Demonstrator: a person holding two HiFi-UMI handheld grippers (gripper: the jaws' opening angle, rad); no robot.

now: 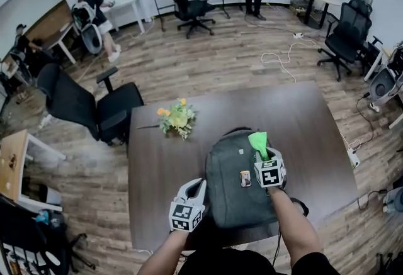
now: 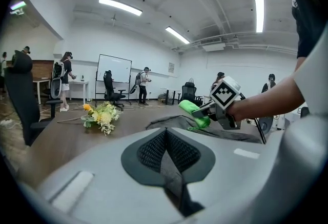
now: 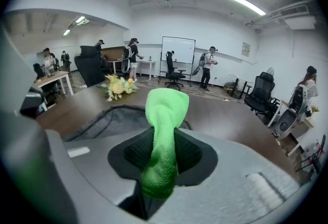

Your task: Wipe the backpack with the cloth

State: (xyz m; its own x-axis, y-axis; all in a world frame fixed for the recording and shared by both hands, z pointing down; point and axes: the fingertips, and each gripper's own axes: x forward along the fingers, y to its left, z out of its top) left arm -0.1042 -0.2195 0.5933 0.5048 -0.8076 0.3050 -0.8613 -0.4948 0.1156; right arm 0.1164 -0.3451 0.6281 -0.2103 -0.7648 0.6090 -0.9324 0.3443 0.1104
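On the desk (image 1: 315, 123) the backpack (image 1: 233, 195) lies flat. Right tongs (image 1: 262, 155) clamped on the green cloth (image 1: 258, 140), over its upper part. Left tongs (image 1: 195, 187) together, empty, beside it. Advise: press cloth flat, stroke evenly, left steadying.

No legible txt, labels, brands or nos. anywhere.

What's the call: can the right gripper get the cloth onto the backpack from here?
Probably yes. The right gripper, shut on the cloth, is over the backpack with nothing between them; the left gripper, shut and empty, sits off the bag's left side.
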